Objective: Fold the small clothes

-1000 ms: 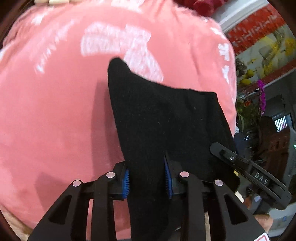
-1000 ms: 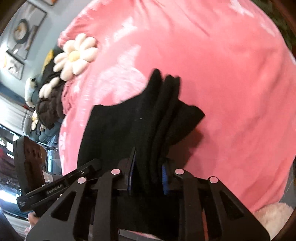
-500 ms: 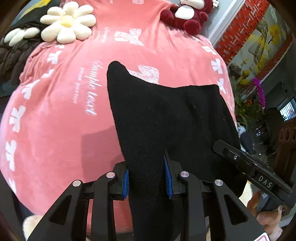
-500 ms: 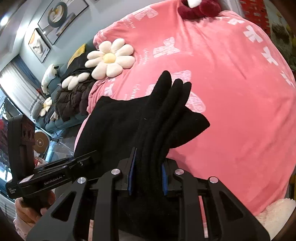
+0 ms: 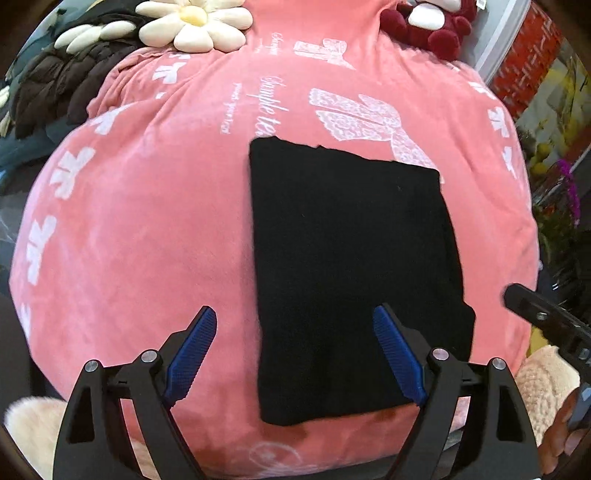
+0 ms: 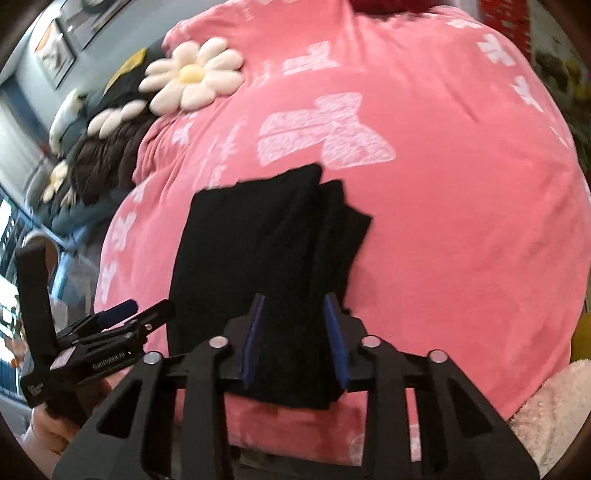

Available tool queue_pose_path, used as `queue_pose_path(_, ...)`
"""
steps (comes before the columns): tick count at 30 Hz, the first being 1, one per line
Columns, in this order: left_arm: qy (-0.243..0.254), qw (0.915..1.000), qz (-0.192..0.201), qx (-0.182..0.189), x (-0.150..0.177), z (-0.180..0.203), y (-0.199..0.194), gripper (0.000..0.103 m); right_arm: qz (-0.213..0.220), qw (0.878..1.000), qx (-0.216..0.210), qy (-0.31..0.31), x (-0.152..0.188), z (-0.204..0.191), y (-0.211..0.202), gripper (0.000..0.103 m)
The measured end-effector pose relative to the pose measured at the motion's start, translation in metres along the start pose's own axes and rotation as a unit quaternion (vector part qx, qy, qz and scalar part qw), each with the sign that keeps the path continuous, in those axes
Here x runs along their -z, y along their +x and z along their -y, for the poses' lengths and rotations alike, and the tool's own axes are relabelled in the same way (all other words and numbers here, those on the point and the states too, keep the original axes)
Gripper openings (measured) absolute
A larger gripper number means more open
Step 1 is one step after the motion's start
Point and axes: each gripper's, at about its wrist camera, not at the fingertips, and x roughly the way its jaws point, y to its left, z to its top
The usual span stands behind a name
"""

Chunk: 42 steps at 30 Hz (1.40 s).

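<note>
1. Garment: black folded cloth lies flat on the pink cushion, a rough rectangle, its near edge close to the cushion's front.
2. Left gripper: jaws have just been opening and now stand wide apart. Left blue pad is over bare pink fabric, right pad over the cloth; the cloth's left edge runs between them, neither pad pressing it.
3. Right gripper: jaws have just been opening a little. The cloth's bunched right-hand layers sit between the blue pads; right wrist view is blurred, so I can't tell whether the pads still press it.
4. Background: daisy-shaped pillow and dark red plush toy at the cushion's far side, well apart from the cloth.
5. Fluffy cream fabric at the cushion's near right corner.
</note>
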Motion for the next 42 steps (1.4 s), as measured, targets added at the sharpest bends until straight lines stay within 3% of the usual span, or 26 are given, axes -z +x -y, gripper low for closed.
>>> queue_pose_path(3, 0.008, 0.9999, -0.001, -0.007, 0.011, 0.005, 0.005, 0.084, -0.026, 1.000, 0.001, -0.009, 0.005, -0.009, 0.021, 0.029)
queue_pose_path(7, 0.031, 0.9990, 0.002, -0.032, 0.020, 0.011, 0.014, 0.084, -0.103, 0.994, 0.042, -0.021, 0.019, 0.003, 0.076, 0.026)
queue_pose_path(12, 0.023, 0.9993, 0.013, -0.027, 0.022, 0.010, 0.013, 0.084, -0.049, 0.998, 0.043, -0.011, 0.021, -0.006, 0.043, 0.027)
queue_pose_path(16, 0.021, 0.9993, 0.004, -0.029, 0.024, 0.009, 0.018, 0.084, -0.084, 0.992, 0.082, -0.046, 0.037, -0.004, 0.068, 0.028)
queue_pose_path(20, 0.017, 0.9992, 0.006, -0.034, 0.025, 0.006, 0.016, 0.084, -0.047, 0.997, 0.067, -0.011, 0.043, 0.004, 0.044, 0.029)
queue_pose_path(23, 0.015, 0.9990, 0.003, -0.043, 0.027, 0.005, 0.017, 0.084, -0.019, 0.997, 0.080, -0.004, 0.048, 0.012, 0.028, 0.038)
queue_pose_path(25, 0.015, 0.9987, 0.005, -0.048, 0.028, 0.007, 0.017, 0.084, -0.004, 0.996, 0.094, 0.003, 0.052, 0.021, 0.020, 0.049)
queue_pose_path(29, 0.030, 0.9977, 0.016, -0.058, 0.030, 0.015, 0.014, 0.084, 0.005, 0.994, 0.105, 0.022, 0.059, 0.039, 0.012, 0.055)
queue_pose_path(31, 0.036, 0.9971, 0.020, -0.065, 0.032, 0.019, 0.013, 0.084, 0.005, 0.993, 0.115, 0.016, 0.064, 0.045, 0.010, 0.065)
queue_pose_path(39, 0.038, 0.9947, 0.041, -0.086, 0.048, 0.039, 0.008, 0.085, 0.008, 0.991, 0.132, -0.018, 0.087, 0.037, 0.011, 0.081)
queue_pose_path(42, 0.047, 0.9931, 0.043, -0.099, 0.059, 0.054, 0.011, 0.085, 0.008, 0.990, 0.137, -0.027, 0.095, 0.035, 0.014, 0.083)
